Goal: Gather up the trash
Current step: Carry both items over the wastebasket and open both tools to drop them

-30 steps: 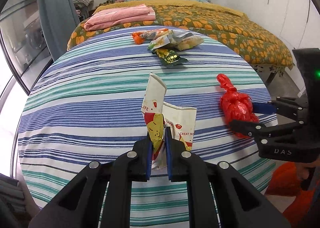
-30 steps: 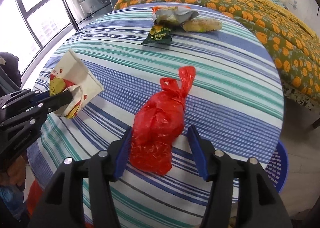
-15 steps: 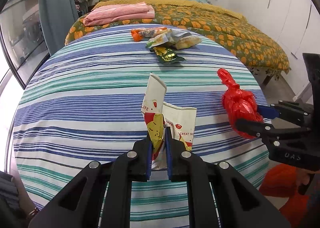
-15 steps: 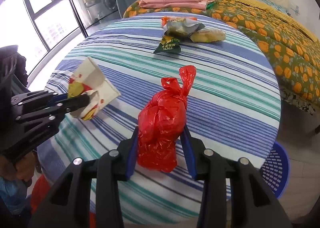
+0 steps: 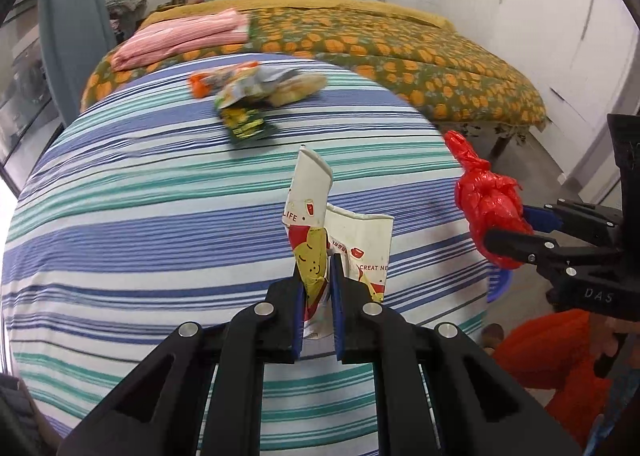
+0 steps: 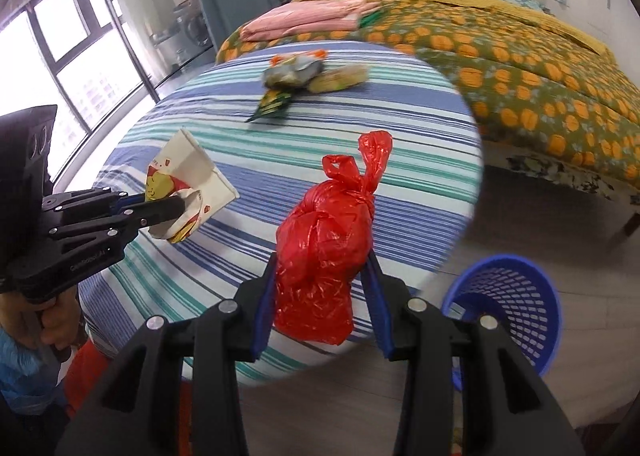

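Observation:
My left gripper (image 5: pixel 316 276) is shut on a crumpled white paper cup (image 5: pixel 340 224) with a yellow cartoon print, held above the striped round table (image 5: pixel 160 216); the same cup (image 6: pixel 188 180) shows at the left of the right wrist view. A knotted red plastic bag (image 6: pixel 324 244) hangs clamped between the blue pads of my right gripper (image 6: pixel 320 268), lifted off the table near its right edge. In the left wrist view the red bag (image 5: pixel 488 196) sits at the right. Several snack wrappers (image 5: pixel 248 96) lie at the table's far side.
A blue mesh waste basket (image 6: pixel 508 304) stands on the floor right of the table. Beyond the table is a bed (image 6: pixel 540 76) with an orange-patterned cover and folded pink cloth (image 6: pixel 308 16). Windows (image 6: pixel 80 56) are at the left. A person's hand (image 6: pixel 48 320) holds the left gripper.
The right gripper closed on the red bag and lifted it off the table toward the right edge. The left gripper, still holding the cup, drew back from the table; the basket came into view.

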